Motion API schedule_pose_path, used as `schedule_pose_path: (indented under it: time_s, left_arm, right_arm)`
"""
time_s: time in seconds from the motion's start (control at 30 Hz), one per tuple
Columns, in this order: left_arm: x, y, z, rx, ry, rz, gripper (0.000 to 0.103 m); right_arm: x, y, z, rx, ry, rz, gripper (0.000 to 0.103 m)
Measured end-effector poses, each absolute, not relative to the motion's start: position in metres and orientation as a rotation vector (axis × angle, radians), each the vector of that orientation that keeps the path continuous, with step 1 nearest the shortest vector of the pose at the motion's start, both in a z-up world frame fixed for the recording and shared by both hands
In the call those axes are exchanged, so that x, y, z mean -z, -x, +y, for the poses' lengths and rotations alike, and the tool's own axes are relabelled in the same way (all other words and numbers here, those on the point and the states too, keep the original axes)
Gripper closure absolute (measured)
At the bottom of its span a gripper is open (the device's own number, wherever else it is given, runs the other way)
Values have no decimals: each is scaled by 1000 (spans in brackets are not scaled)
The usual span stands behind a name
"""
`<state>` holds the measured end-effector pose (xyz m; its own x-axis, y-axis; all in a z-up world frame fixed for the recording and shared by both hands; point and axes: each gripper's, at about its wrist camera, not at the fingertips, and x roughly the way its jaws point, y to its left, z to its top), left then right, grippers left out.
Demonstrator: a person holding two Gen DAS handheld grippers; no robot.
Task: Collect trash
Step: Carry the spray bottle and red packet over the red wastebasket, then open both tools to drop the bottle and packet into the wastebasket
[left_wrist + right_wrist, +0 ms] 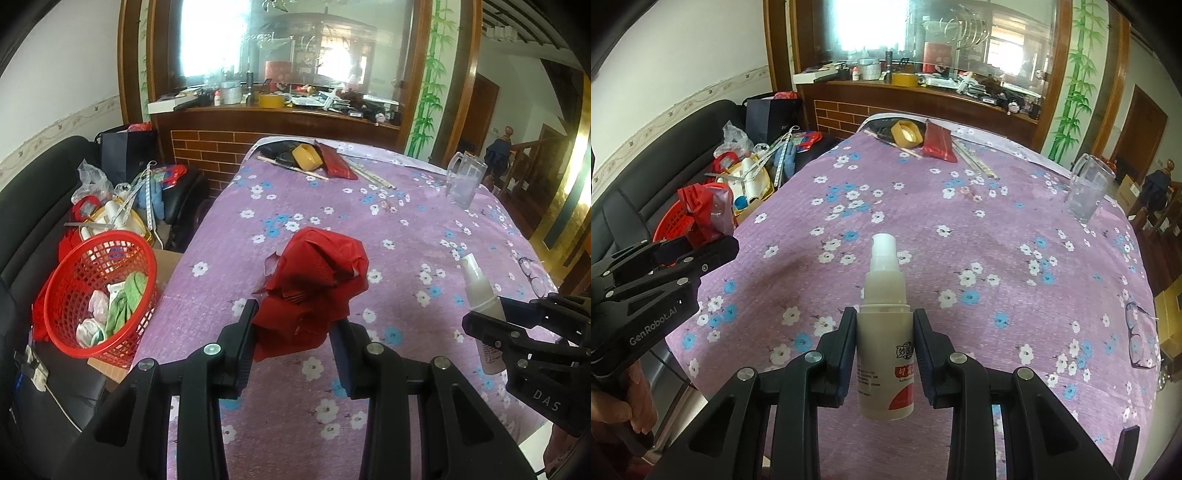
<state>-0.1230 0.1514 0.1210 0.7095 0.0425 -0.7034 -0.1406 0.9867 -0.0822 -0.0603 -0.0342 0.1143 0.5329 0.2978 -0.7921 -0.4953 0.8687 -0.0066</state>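
Above the floral tablecloth (pixel 997 240), the "GenRobot.AI" left hand-held gripper (pixel 293 325) pinches red wrapping (pixel 314 288) (right hand-held gripper (pixel 884 332) clamps a Chinese-labelled spray bottle (pixel 886 339)).

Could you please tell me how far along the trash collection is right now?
Some crumpled scraps already lie in the red basket beside the table. In hand: the left hand-held gripper holds a red crumpled bag, the right hand-held gripper a white spray bottle. Neither is binned yet.

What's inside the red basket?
The red basket holds a crumpled green wrapper and pale, whitish wrappers. Anything beneath them is covered.
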Motion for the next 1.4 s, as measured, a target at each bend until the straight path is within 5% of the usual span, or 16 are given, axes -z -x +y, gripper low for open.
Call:
schedule_pose_path:
  time_s: [0.53, 0.93, 1.4]
  left_arm:
    - [-128, 133, 238, -246, 226, 740, 67]
    - [-113, 145, 358, -430, 351, 757, 67]
    - [-92, 137, 412, -476, 388, 792, 66]
  right_arm:
    - [-119, 45, 26, -672, 191, 921, 70]
    - [-136, 24, 155, -928, 196, 939, 70]
    - [-112, -6, 292, -1057, 187, 1005, 69]
